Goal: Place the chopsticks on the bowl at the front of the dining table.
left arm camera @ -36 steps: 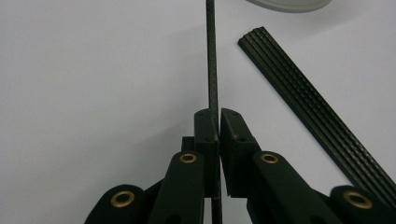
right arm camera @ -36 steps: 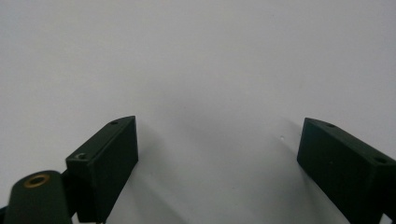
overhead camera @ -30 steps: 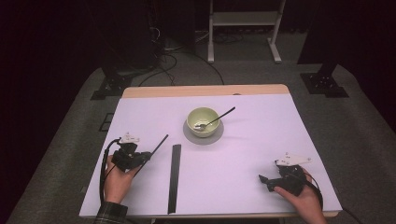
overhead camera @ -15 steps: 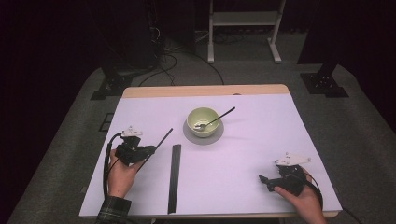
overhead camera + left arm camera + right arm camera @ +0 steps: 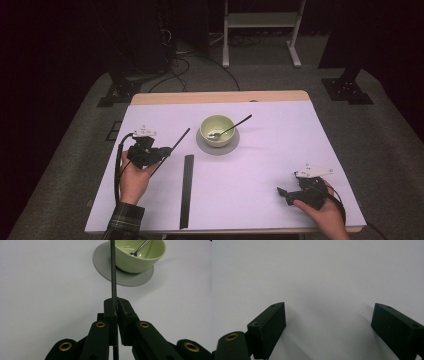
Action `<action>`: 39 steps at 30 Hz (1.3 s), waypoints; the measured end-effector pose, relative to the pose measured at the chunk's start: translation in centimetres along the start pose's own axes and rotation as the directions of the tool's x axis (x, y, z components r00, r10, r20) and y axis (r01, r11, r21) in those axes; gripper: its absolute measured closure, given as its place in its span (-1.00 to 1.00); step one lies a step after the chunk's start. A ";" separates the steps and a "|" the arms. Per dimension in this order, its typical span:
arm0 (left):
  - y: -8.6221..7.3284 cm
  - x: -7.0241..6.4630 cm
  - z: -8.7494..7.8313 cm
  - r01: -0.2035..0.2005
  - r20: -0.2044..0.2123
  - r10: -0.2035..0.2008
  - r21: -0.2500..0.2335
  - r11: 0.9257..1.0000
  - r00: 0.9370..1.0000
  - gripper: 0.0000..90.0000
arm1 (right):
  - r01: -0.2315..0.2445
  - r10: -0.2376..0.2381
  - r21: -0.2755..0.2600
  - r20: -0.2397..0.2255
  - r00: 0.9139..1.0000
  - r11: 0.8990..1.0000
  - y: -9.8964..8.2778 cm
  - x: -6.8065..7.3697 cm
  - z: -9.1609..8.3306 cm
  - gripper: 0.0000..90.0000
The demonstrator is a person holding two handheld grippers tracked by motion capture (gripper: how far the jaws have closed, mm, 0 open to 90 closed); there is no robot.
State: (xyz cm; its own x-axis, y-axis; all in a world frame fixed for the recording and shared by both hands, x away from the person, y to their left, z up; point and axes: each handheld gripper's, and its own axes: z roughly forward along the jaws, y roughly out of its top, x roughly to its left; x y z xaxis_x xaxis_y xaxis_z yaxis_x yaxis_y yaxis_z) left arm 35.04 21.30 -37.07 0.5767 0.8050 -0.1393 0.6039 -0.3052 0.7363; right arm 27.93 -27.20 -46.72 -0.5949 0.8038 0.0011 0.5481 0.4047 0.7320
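Observation:
My left gripper [image 5: 161, 152] is at the left of the table, shut on a thin dark rod [image 5: 176, 141]. The rod slants up and right toward a pale green bowl [image 5: 217, 128]. In the left gripper view the rod [image 5: 113, 270] runs straight up from between the closed jaws [image 5: 116, 303] to the bowl [image 5: 140, 258]. The bowl stands on a round grey coaster [image 5: 218, 147] and holds a metal spoon [image 5: 235, 125] whose handle sticks out to the right. My right gripper [image 5: 283, 192] rests near the front right edge, open, with only bare table between its jaws [image 5: 329, 320].
A long flat black strip [image 5: 186, 190] lies on the white table cover [image 5: 270, 150], running from mid-table to the front edge, just right of my left hand. A wooden table edge [image 5: 220, 97] shows at the back. Dark floor, cables and stand legs lie beyond.
My left gripper has moved away from the person and slightly right, carrying the rod with it. The right gripper has stayed put.

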 end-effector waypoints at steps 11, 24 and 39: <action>1.8 -0.6 1.0 0.008 0.003 -0.008 -0.008 1.000 1.000 0.91 | 0.001 -0.001 0.000 0.000 1.000 1.000 0.0 0.0 0.0 -0.76; 3.7 -1.7 3.1 -0.007 0.027 0.007 -0.013 1.000 1.000 0.91 | 0.000 0.000 -0.001 0.001 1.000 1.000 0.0 0.0 0.0 -0.76; 6.2 -3.3 4.9 -0.020 0.059 0.022 -0.029 0.999 0.998 0.91 | -0.001 0.001 0.000 0.000 1.000 1.000 0.0 0.0 0.0 -0.76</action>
State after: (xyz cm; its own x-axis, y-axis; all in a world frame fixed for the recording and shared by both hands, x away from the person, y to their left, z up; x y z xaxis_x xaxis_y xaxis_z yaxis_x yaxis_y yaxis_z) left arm 39.60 14.29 -35.29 0.6208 0.7670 -0.1620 0.5763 -0.3064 0.7576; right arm 27.90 -27.19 -46.72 -0.5945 0.8041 0.0022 0.5489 0.4039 0.7318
